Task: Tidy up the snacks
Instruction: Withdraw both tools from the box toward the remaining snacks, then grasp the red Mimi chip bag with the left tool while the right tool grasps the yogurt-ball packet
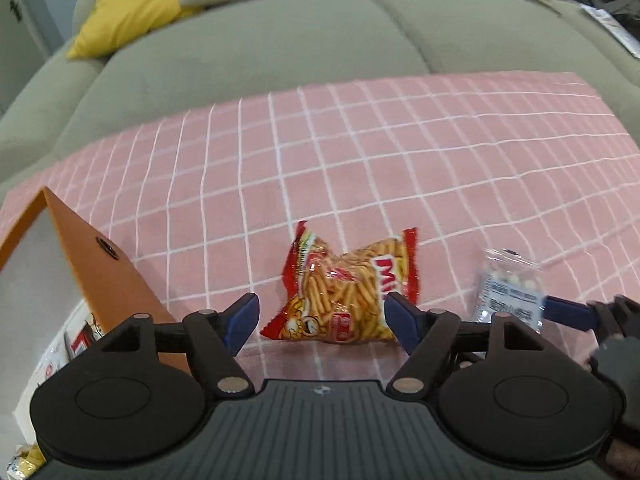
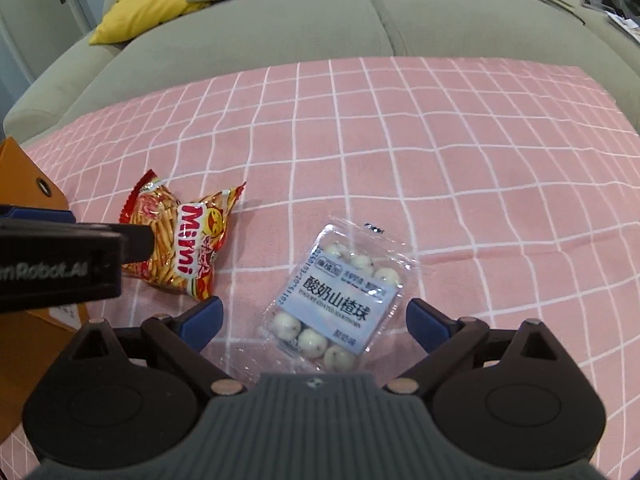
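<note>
Both grippers' fingers (image 1: 244, 322) spread wide, nothing held (orange box (image 1: 104, 276) edge leftward, open pink cloth (image 1: 400, 160) ahead).

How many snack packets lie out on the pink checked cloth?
2: the red Mimi stick-snack bag towards the orange box, and the clear packet of white balls to its right. More may sit inside the box.
</note>
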`<action>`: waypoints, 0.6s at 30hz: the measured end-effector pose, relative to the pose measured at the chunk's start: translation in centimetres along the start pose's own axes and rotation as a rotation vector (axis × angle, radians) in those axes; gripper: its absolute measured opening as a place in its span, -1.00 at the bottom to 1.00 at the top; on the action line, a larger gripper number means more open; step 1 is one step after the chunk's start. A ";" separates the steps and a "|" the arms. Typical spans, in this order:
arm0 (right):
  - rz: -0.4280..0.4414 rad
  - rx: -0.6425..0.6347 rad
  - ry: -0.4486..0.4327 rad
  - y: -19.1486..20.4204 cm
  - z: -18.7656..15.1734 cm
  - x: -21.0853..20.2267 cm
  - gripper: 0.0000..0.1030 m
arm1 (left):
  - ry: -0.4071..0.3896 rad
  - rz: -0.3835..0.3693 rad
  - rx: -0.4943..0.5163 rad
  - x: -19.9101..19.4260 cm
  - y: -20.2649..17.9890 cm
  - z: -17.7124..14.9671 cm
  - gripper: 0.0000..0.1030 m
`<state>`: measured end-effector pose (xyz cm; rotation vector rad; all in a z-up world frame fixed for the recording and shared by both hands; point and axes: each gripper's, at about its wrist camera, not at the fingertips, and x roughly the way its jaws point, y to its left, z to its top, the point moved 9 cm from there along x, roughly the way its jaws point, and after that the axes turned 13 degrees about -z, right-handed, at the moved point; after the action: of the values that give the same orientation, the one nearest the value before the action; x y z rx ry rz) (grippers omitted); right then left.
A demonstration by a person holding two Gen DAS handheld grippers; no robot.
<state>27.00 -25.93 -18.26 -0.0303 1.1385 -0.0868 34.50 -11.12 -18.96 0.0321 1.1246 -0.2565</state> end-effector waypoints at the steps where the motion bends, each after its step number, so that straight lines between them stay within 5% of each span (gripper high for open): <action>1: -0.005 -0.011 0.003 0.2 0.1 0.1 0.84 | 0.007 0.010 -0.013 0.4 0.4 0.1 0.63; 5: -0.017 -0.051 0.000 1.0 0.3 0.7 0.80 | 0.028 0.029 -0.047 1.7 1.5 0.4 0.71; 11: -0.058 -0.152 -0.041 1.8 0.1 1.1 0.45 | 0.043 -0.006 -0.070 2.9 1.2 1.0 0.69; 13: -0.049 -0.172 -0.049 1.8 -0.2 1.0 0.38 | 0.038 -0.005 -0.051 3.0 0.8 0.9 0.51; 14: -0.045 -0.179 -0.051 1.7 -0.6 1.0 0.37 | 0.034 -0.017 -0.032 3.1 0.5 0.9 0.26; 18: -0.029 -0.213 -0.056 0.7 -1.7 0.6 0.32 | 0.035 -0.015 0.024 3.0 -1.0 0.5 -0.05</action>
<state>25.70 -25.21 -19.56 -0.2377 1.0871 0.0099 35.93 -12.70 -21.31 0.0500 1.1564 -0.2835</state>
